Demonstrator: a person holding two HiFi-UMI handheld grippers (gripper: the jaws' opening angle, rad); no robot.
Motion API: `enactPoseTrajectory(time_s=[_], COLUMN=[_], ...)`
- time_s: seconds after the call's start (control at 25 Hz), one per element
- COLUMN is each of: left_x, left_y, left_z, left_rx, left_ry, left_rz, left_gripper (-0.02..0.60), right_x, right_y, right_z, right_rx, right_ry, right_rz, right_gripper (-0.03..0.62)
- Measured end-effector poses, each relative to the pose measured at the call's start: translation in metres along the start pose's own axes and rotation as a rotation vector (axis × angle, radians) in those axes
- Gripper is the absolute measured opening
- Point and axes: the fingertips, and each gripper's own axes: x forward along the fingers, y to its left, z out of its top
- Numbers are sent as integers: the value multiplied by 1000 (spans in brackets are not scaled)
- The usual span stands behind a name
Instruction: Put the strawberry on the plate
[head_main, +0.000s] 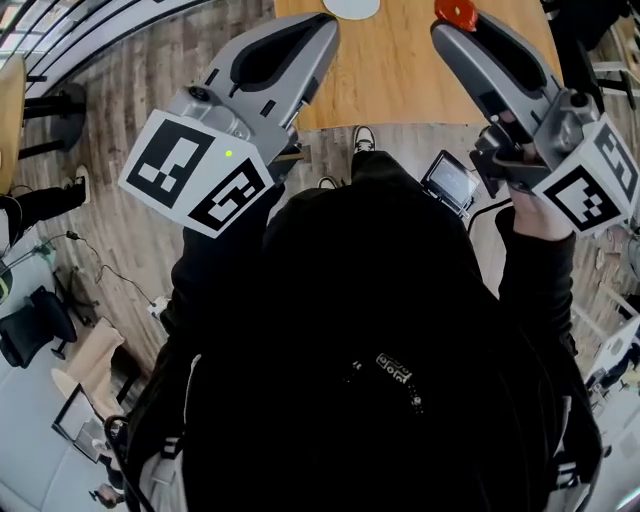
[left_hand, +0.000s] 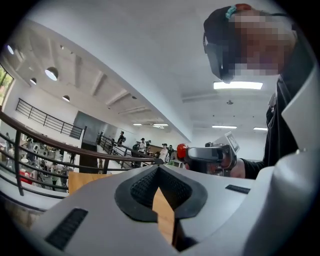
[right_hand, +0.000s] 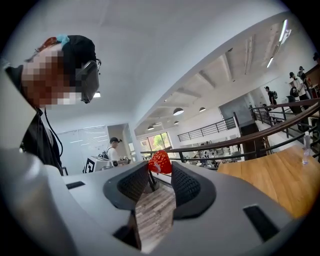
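A red strawberry (right_hand: 160, 161) is pinched between the tips of my right gripper (right_hand: 160, 169), which is shut on it. In the head view that strawberry (head_main: 456, 12) shows at the right gripper's (head_main: 447, 24) tip, over the far part of the wooden table (head_main: 400, 70). A white plate (head_main: 352, 6) lies on the table at the top edge, only partly in frame, left of the strawberry. My left gripper (head_main: 325, 22) is raised beside it, near the plate. Its tips (left_hand: 159, 169) meet with nothing between them. From the left gripper view I see the right gripper (left_hand: 210, 155) with the strawberry (left_hand: 182, 150).
The person's dark-clothed body (head_main: 370, 330) fills the lower head view, standing on a wood-plank floor (head_main: 120, 90). A small device with a screen (head_main: 452, 182) hangs by the right arm. A railing (right_hand: 260, 135) and a clear bottle (right_hand: 306, 149) on the table show to the right.
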Motion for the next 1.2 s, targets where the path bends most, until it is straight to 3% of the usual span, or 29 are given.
enactPoseTrajectory(time_s=[0.16,0.32,0.56,0.76,0.96,1.2], left_x=[20,72,122,157,174,167], left_y=[19,39,32,56,56,67], left_z=[9,21,9,-16,-39,-6], left_rx=[70,94,37,43,-14,-83], left_ry=[26,61,76,168,227,141], left_rz=[60,42,18,110,156,212], left_gripper=[5,5,5,5,5,5], right_x=[8,26,22,27,21,22], right_y=[-28,-78,-131,-184,-229,-231], right_z=[12,37,38,18,-17,-1], right_rx=[-8,-13,20,91,202,298], right_ry=[-6,-5,-10,4,68,-4], right_rz=[24,66,109,140,129,210], right_gripper=[152,151,151,152,152,150])
